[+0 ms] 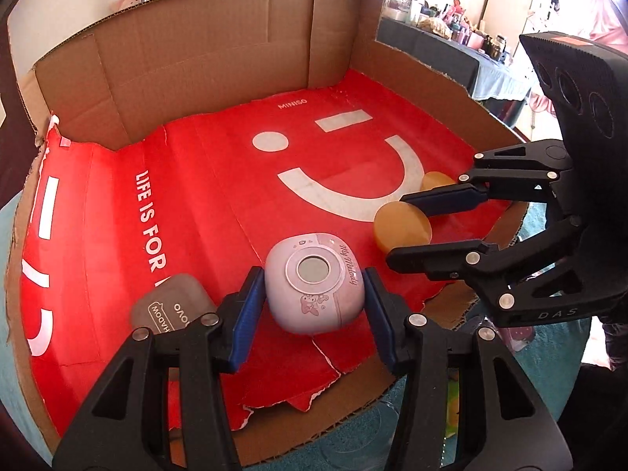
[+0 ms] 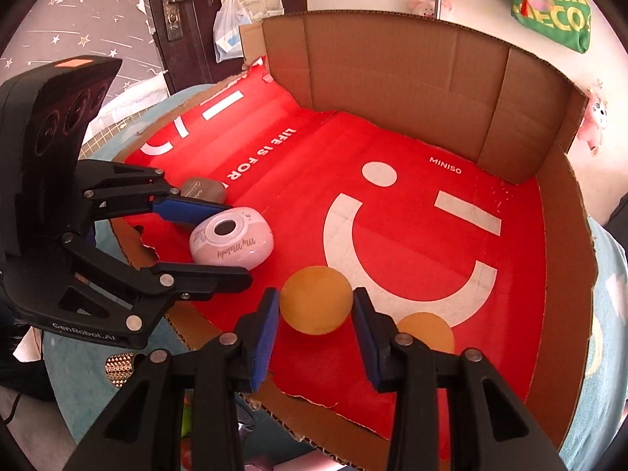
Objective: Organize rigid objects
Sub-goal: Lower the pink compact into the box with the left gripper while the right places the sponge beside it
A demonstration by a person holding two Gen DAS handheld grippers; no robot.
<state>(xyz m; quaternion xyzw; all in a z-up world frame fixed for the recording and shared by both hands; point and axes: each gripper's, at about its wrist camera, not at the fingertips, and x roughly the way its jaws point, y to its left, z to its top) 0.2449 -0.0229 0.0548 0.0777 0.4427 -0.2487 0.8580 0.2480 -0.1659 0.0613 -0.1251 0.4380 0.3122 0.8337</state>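
Red printed paper sheet [image 1: 219,180] w/ white smiley and "MINISO" lettering lining floor of cut-down brown cardboard box [image 1: 204,51]. Near front torn edge: pale pink rounded plastic case w/ grey round window and "My Melody" script [image 1: 312,280], lying flat between blue-padded fingers of left gripper [image 1: 312,306]; jaws apart, either side of case, contact w/ pads not clear. Just beside it on left: grey rounded-rectangle case w/ white label text [image 1: 168,308], partly hidden behind left finger. Over on right: amber translucent round disc [image 2: 316,300] sitting between fingers of right gripper [image 2: 316,327]; jaws apart, close to disc's sides, can't tell if touching. Second amber round disc [image 2: 426,331] just beside first, partly behind right gripper's outer finger. Pink case and first disc near each other but apart. Teal cloth [image 2: 606,314] under box.
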